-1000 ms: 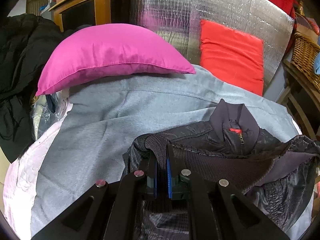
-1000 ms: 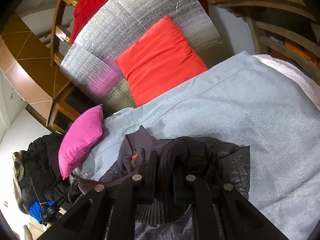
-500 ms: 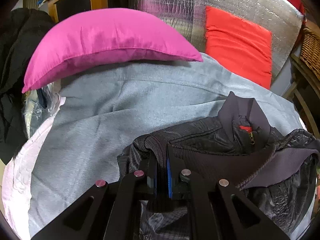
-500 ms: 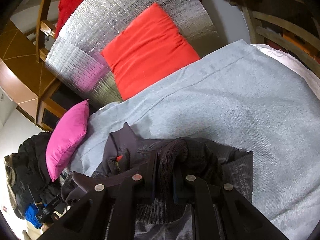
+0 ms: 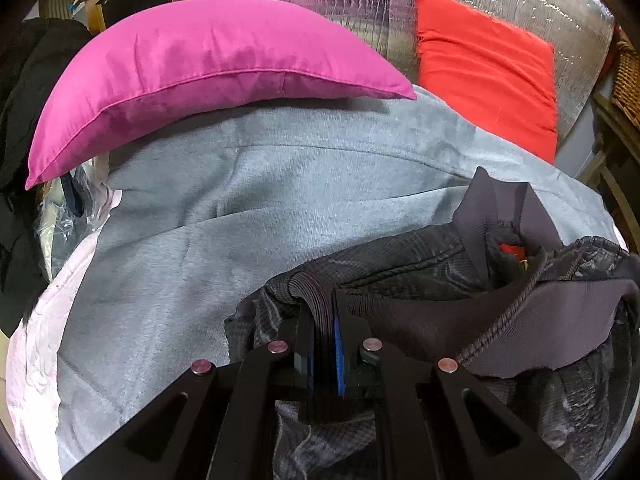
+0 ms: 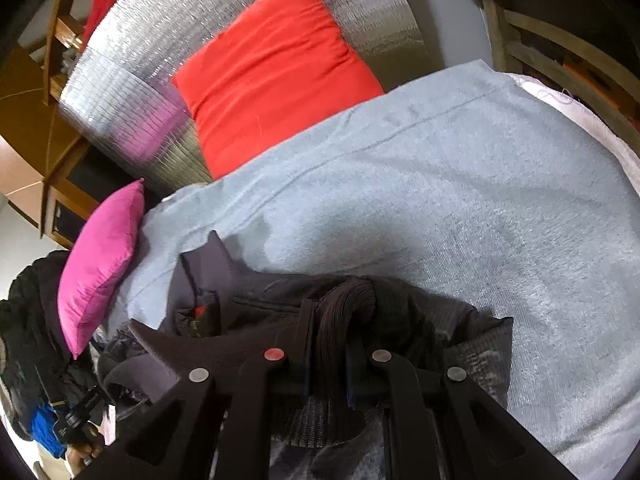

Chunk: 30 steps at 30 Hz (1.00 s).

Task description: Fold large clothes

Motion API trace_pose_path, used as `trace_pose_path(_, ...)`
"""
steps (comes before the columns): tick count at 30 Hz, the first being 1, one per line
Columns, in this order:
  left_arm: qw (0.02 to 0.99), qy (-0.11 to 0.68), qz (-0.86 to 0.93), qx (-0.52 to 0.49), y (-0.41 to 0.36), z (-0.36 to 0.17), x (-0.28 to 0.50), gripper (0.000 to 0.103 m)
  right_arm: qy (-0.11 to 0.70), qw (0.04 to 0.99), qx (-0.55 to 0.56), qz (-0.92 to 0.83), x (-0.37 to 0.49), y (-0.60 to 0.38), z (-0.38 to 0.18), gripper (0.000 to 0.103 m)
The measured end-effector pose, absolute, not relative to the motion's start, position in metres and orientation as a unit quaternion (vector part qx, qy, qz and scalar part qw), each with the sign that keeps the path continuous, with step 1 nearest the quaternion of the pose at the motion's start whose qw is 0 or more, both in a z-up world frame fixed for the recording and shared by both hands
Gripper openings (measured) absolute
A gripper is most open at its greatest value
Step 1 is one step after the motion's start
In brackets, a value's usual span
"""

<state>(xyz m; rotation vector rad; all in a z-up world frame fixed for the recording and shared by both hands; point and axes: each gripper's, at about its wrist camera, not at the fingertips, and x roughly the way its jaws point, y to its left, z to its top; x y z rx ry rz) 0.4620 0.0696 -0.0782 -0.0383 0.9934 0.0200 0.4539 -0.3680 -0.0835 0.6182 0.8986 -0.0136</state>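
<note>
A dark grey jacket [image 5: 420, 268] with a stand-up collar and a red zip pull lies on the grey blanket [image 5: 248, 208]. My left gripper [image 5: 322, 312] is shut on the jacket's ribbed hem at its left corner. My right gripper [image 6: 330, 320] is shut on the ribbed hem at the other corner of the jacket [image 6: 452, 328]. The hem is carried over the jacket's body toward the collar [image 6: 212, 264]. The lower part of the jacket is hidden under both grippers.
A magenta pillow [image 5: 200, 68] and a red pillow [image 5: 488, 68] lie at the head of the bed against a silver foil panel [image 5: 352, 4]. Black clothes [image 5: 20, 92] pile at the left. A wicker basket [image 5: 628, 76] and wooden shelves stand at the right.
Both grippers have moved forward toward the pillows with the hem held, so the jacket's bottom is folded further over its body. The pillows look closer.
</note>
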Motion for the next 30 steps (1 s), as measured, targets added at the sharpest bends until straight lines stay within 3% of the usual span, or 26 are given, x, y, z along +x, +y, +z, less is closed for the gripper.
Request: trace_pose_path(30,0.865,0.501,0.031,0.012,0.059,-0.111,0.487,0.008,0.480,0.830,0.281,-0.038,0.487,-0.364,-0.113,0.012)
